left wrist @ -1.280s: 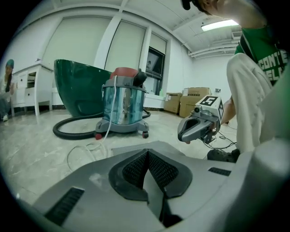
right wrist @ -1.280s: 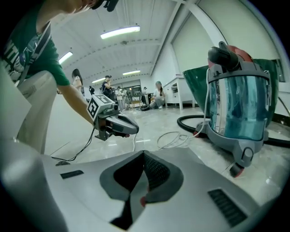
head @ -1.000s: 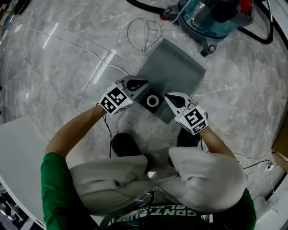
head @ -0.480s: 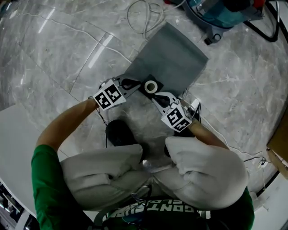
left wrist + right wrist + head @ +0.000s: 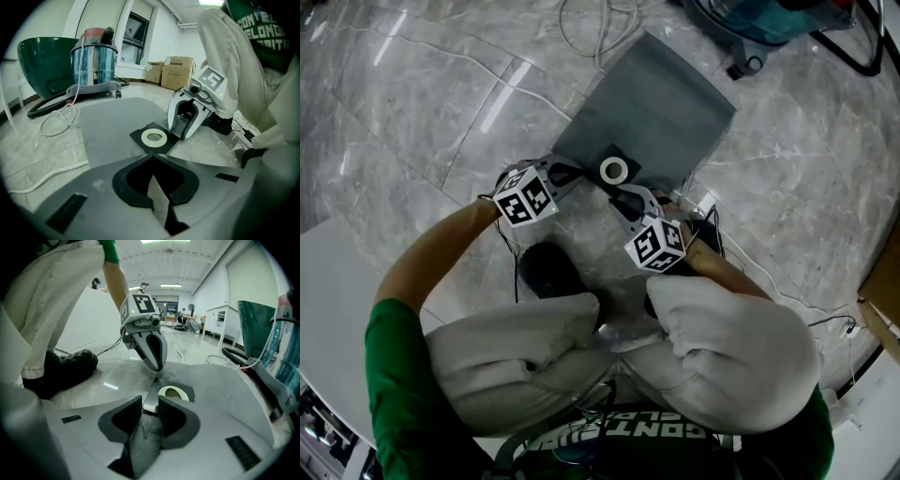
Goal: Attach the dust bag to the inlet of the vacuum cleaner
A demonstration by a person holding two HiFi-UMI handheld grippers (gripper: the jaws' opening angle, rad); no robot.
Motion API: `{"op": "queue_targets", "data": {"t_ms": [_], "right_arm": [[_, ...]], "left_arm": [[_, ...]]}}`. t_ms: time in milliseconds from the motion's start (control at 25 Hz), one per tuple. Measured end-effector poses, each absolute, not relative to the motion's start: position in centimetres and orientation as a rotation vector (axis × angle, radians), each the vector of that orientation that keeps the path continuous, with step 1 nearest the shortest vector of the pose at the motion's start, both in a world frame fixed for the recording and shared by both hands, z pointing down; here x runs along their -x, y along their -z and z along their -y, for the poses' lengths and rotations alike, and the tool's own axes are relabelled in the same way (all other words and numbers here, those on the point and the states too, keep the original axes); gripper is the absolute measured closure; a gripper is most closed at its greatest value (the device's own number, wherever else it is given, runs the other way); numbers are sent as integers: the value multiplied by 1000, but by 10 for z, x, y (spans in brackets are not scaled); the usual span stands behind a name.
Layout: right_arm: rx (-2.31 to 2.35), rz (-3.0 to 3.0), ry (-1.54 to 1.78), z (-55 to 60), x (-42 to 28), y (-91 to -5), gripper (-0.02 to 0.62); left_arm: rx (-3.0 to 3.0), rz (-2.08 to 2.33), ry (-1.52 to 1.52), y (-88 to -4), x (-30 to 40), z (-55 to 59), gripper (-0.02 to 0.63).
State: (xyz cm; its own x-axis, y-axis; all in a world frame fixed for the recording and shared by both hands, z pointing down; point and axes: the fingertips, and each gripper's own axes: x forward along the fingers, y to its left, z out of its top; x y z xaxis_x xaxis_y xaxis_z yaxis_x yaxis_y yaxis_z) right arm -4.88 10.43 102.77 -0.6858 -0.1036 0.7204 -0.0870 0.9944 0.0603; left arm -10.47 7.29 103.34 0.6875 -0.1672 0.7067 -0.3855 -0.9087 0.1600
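The grey dust bag [image 5: 661, 103] lies flat on the marble floor, its black collar with a white ring [image 5: 613, 171] nearest me. My right gripper [image 5: 623, 195] is shut on the collar's edge [image 5: 151, 397], and mesh fabric shows between its jaws. The left gripper [image 5: 589, 178] is shut, its tips touching the collar's other corner [image 5: 154, 151]. In the left gripper view the right gripper [image 5: 180, 133] straddles the collar. The teal and silver vacuum cleaner [image 5: 769, 19] stands beyond the bag's far end, also in the left gripper view [image 5: 93, 61].
A white cord [image 5: 600, 33] coils on the floor by the bag's far corner. A black hose [image 5: 47, 105] runs from the vacuum. My black shoes [image 5: 548, 272] are just behind the grippers. A white surface [image 5: 328, 309] sits at lower left. Cardboard boxes [image 5: 176, 70] stand far off.
The right gripper has moved in from the right and shut on the collar's edge. The left gripper has stayed shut at the collar's other corner. My view has shifted forward.
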Motion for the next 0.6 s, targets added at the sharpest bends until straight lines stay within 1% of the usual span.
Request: {"op": "queue_targets", "data": {"t_ms": [320,600], "right_arm": [[-187,2279,131,-102,48,-1034,499],[-321,2349,120,-87,47,-1016,500]], "left_arm": [[-2657,402,-1051,-1030,94,-69,601],[-2687,464,-923,-1008,86,-42,601]]}}
